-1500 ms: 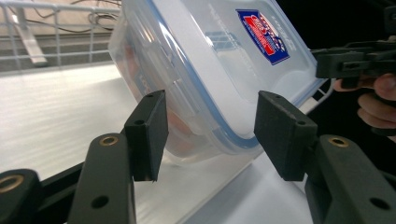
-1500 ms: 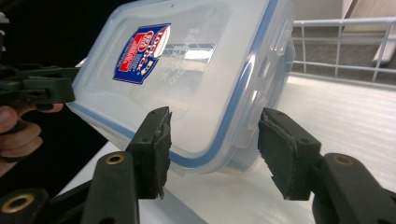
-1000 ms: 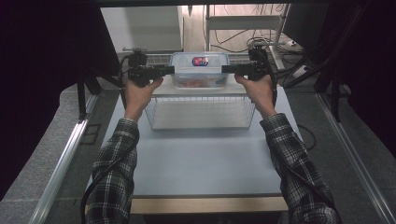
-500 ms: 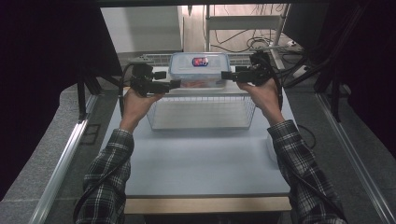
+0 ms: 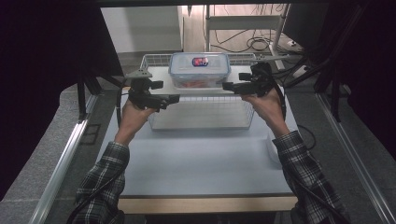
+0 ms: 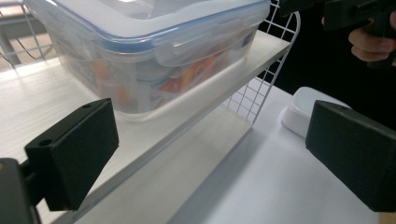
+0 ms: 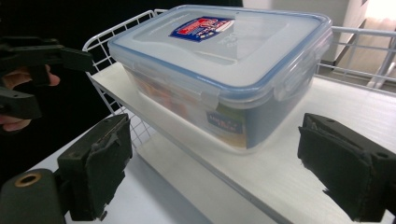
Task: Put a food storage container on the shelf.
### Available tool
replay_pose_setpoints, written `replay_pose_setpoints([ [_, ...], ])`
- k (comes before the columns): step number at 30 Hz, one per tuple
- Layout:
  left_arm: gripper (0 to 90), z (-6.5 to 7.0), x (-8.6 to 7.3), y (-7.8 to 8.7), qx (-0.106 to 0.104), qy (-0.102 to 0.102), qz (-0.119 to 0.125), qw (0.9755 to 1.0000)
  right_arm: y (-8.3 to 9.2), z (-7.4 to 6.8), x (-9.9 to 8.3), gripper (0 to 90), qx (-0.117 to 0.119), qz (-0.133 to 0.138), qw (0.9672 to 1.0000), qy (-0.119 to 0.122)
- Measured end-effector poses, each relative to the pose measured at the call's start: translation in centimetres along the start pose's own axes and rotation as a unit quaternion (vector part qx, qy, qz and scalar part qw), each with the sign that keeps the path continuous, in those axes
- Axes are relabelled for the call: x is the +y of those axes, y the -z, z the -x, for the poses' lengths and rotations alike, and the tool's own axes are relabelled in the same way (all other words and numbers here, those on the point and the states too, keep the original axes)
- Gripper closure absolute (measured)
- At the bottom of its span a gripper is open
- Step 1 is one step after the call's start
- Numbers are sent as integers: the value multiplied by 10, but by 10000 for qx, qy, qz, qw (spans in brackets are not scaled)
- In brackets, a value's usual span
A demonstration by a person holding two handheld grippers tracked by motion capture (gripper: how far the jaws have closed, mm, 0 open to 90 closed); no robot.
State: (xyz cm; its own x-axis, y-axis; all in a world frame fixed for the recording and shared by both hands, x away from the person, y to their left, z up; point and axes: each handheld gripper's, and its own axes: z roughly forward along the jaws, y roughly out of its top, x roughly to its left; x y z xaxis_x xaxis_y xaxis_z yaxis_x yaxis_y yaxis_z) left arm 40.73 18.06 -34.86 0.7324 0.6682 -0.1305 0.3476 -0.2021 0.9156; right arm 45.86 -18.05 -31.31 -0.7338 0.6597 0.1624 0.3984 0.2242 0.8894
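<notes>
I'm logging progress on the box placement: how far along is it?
Done: the lidded plastic box sits flat on the top shelf of the white wire rack, lid clipped shut. In hand: nothing; the left tool and right tool have just been opening and are open, apart from the box on either side. Left: probably only drawing both hands back.

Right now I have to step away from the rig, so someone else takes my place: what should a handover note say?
Left claw: open, nothing between its jaws, which have just been opening; off the box's left end.
Right claw: open, jaws just opened, nothing between them; at the box's right end.
Clear lidded box: stands flat on the top shelf of the white wire rack, lid on, touched by neither claw.
Done: box appears placed on the shelf and let go.
Left: probably just draw both claws clear.
</notes>
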Motion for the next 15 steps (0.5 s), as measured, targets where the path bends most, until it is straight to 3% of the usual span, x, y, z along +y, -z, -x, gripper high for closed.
replay_pose_setpoints([
  [8, 9, 18, -12, 6, 106, -139, -46, 9998, 9, -8, -16, 71, -43, -45, 9996, 258],
  [15, 0, 31, -28, 12, 3, -144, -37, 9999, 19, -17, -32, 59, 45, -97, 9991, 406],
])
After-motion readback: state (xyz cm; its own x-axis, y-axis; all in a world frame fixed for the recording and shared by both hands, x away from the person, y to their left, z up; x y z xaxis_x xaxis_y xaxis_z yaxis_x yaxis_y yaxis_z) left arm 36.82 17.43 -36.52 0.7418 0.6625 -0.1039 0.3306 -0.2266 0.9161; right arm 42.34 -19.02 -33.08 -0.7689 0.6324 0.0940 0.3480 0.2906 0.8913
